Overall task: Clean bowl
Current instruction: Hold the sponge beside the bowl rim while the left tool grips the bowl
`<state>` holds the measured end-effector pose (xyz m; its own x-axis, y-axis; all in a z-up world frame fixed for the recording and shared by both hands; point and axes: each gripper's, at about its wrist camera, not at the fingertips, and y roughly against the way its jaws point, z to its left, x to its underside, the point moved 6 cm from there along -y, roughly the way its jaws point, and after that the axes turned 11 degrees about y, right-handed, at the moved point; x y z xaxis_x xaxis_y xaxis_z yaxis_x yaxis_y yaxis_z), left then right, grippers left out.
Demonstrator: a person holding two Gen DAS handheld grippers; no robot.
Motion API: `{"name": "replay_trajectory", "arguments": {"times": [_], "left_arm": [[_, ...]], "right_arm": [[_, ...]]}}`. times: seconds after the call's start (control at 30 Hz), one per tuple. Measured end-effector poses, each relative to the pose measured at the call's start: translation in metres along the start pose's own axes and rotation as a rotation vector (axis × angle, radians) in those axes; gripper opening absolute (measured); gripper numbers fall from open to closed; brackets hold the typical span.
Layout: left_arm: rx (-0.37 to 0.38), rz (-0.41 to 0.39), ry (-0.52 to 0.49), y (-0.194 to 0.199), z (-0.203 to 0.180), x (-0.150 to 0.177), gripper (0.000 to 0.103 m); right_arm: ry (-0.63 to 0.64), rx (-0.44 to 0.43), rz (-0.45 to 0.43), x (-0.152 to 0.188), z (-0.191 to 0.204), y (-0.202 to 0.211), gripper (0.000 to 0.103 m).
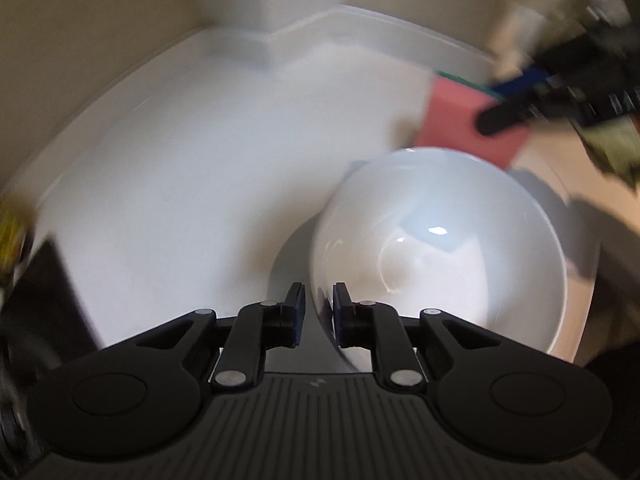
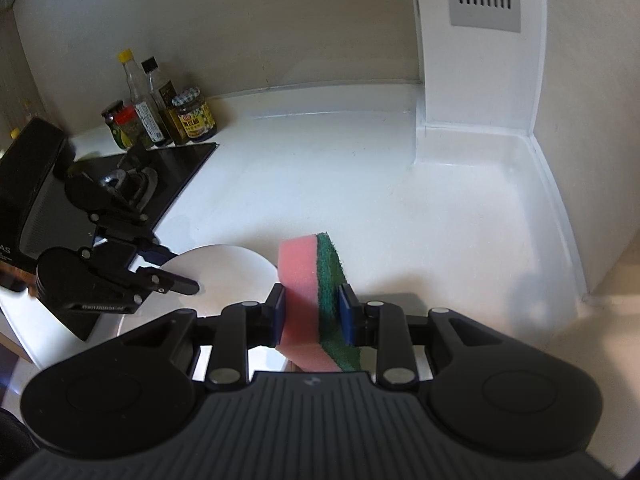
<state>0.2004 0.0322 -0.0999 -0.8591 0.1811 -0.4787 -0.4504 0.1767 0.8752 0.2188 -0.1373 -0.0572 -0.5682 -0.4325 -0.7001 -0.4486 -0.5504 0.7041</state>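
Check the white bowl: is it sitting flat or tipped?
Tipped. The bowl is lifted, its rim between the left gripper's fingers and its opening turned toward that camera; the right wrist view shows its underside.

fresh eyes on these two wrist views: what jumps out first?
The pink foam sponge with a green scouring layer, clamped upright in the right hand-held gripper at centre. Next, the glossy white ceramic bowl, tilted, its rim between the left hand-held gripper's fingers. Sauce bottles and jars cluster at the far-left wall.

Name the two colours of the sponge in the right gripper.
Pink foam with a green scouring layer; the sponge shows best in the right wrist view.
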Motion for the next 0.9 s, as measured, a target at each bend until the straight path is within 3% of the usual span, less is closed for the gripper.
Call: {"name": "replay_trajectory", "arguments": {"times": [0.1,0.2,0.3,0.47,0.57,0.67,0.77,0.9], "left_arm": [[-0.032,-0.001,0.095,0.005,-0.001,0.013,0.016],[-0.056,-0.005,0.050,0.004,-0.007,0.017,0.012],[-0.048,-0.004,-0.053,0.001,-0.012,0.013,0.011],[0.058,-0.014,-0.351,-0.007,-0.014,0.000,0.013],[0.092,-0.029,-0.447,-0.013,-0.018,-0.007,0.015],[0.101,-0.046,-0.320,-0.017,-0.010,-0.016,0.017],[0.065,-0.039,-0.066,-0.007,0.002,-0.010,0.018],[0.007,-0.026,0.104,0.001,0.000,0.009,0.018]], "right_arm": [[-0.040,0.002,-0.018,0.007,0.001,0.006,0.024],[-0.046,0.003,-0.022,0.013,0.007,0.011,0.024],[-0.002,-0.008,0.007,0.015,0.013,0.016,0.024],[0.014,-0.027,0.030,0.009,0.003,0.013,0.024],[0.027,-0.005,0.025,0.000,0.000,0.004,0.024],[0.026,0.007,0.021,-0.005,-0.002,-0.001,0.024],[0.012,-0.002,0.014,-0.002,-0.002,0.001,0.024],[-0.027,0.009,-0.003,0.006,-0.001,0.008,0.024]]}}
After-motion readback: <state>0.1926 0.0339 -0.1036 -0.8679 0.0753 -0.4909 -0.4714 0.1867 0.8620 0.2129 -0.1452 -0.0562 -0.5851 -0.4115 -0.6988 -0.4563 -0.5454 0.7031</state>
